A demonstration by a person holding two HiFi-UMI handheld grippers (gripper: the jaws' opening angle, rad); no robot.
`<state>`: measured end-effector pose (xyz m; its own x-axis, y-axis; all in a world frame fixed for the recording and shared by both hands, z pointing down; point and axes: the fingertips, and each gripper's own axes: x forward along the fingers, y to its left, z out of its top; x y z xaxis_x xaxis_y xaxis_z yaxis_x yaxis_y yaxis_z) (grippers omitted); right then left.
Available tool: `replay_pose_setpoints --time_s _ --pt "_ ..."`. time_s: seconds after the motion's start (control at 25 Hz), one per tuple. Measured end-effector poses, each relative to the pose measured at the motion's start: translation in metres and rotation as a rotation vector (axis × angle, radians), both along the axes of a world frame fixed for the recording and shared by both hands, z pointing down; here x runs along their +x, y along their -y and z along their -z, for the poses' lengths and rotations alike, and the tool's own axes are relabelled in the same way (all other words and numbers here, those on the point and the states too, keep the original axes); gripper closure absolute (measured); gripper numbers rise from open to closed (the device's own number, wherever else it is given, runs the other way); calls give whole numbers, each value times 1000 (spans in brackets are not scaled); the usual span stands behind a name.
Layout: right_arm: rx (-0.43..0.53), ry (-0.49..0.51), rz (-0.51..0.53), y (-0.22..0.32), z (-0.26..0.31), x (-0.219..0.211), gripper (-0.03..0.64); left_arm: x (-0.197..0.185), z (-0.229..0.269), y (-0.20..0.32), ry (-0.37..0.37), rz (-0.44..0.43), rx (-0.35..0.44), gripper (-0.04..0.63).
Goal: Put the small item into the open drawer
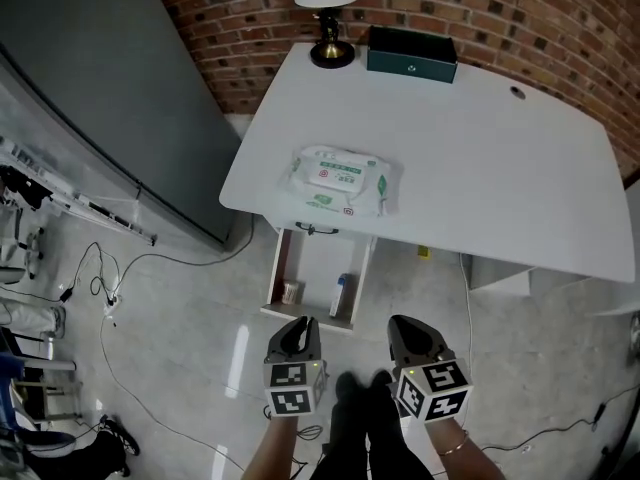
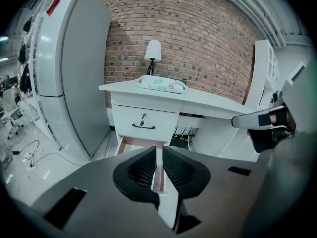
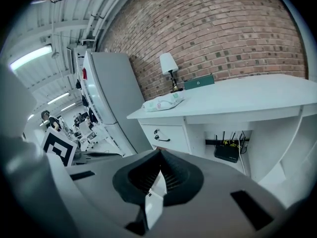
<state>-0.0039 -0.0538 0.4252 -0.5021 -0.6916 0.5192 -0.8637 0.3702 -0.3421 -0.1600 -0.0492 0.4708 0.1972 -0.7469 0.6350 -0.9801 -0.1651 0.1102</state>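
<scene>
Under the white desk (image 1: 480,168) a low drawer (image 1: 283,268) stands pulled out. Inside it lie a small white bottle with a blue cap (image 1: 341,295) and a small brown item (image 1: 291,292). A pack of wet wipes (image 1: 340,180) rests on the desk near its front edge. My left gripper (image 1: 298,326) hovers just in front of the drawer, its jaws a narrow gap apart with nothing between them (image 2: 159,150). To its right is my right gripper (image 1: 408,326), its jaws closed together and empty (image 3: 159,155). Neither gripper holds anything.
A lamp (image 1: 328,8) and a dark green box (image 1: 411,53) stand at the desk's back edge by the brick wall. A grey cabinet (image 1: 100,88) rises on the left. Cables (image 1: 110,298) trail over the floor. The upper drawer (image 2: 143,123) is closed.
</scene>
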Motion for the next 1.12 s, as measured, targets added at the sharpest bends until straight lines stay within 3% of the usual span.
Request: replay_pose_setpoints --time_s 0.48,1.12 --pt "62 -10 5 -31 79 4 611 -1 96 -35 -43 13 71 553" --pt "127 1 -36 -57 147 41 611 -8 183 -64 -75 42 205 568"
